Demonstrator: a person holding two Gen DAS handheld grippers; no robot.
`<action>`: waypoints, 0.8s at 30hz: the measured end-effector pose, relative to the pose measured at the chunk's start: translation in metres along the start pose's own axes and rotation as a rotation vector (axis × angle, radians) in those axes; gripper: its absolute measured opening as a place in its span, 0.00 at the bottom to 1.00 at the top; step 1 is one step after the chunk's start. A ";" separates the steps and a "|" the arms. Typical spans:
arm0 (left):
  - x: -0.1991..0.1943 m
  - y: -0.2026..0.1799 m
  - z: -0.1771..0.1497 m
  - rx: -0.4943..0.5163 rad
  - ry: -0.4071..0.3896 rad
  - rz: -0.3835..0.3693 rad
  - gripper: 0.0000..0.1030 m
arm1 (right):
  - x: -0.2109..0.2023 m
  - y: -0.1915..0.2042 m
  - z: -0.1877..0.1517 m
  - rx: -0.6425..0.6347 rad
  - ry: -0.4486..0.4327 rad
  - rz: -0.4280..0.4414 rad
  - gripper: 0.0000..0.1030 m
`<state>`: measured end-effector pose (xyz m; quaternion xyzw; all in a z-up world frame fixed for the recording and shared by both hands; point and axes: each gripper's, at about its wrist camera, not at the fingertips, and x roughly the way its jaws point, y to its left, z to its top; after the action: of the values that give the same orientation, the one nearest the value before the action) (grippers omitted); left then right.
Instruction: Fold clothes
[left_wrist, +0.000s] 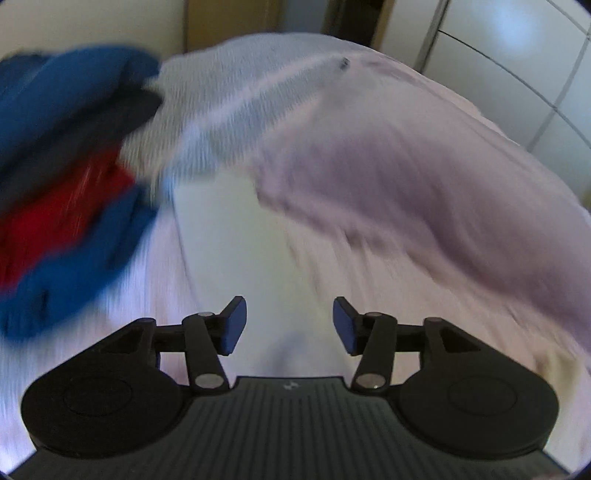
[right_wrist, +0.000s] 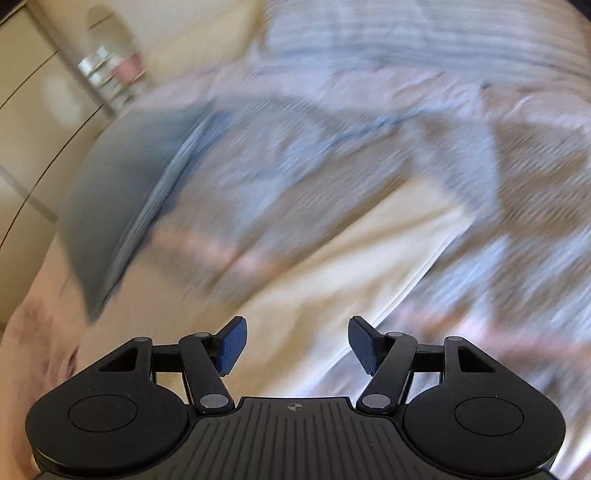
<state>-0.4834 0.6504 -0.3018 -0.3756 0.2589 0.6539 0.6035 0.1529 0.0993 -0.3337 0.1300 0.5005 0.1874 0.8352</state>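
Both views are smeared by motion blur. In the left wrist view my left gripper (left_wrist: 290, 323) is open above pale bedding, with nothing between its blue pads. A pale lilac garment (left_wrist: 424, 192) lies ahead and to the right of it. A heap of blue, red and dark clothes (left_wrist: 74, 192) sits at the left. In the right wrist view my right gripper (right_wrist: 295, 343) is open over a cream cloth (right_wrist: 314, 280), nothing between its pads. A light grey-blue striped garment (right_wrist: 295, 158) lies spread beyond it, with a plain grey piece (right_wrist: 110, 192) at its left.
The clothes lie on a bed with a pale pink sheet (left_wrist: 155, 295). A tiled wall (left_wrist: 535, 85) stands behind at the right in the left wrist view. Cream cabinet fronts (right_wrist: 33, 122) and a shelf with small items (right_wrist: 110, 70) are at the left in the right wrist view.
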 end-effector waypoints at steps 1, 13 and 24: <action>0.014 -0.003 0.016 0.001 -0.011 0.029 0.48 | 0.002 0.008 -0.011 -0.005 0.019 0.007 0.63; 0.112 0.021 0.053 0.014 0.042 0.177 0.06 | 0.026 0.039 -0.072 0.018 0.125 -0.084 0.63; -0.117 0.187 -0.100 -0.355 -0.264 0.098 0.06 | 0.039 0.064 -0.097 -0.038 0.174 -0.039 0.63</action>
<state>-0.6511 0.4758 -0.2880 -0.3738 0.0765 0.7613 0.5243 0.0718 0.1769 -0.3835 0.0878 0.5698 0.1912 0.7944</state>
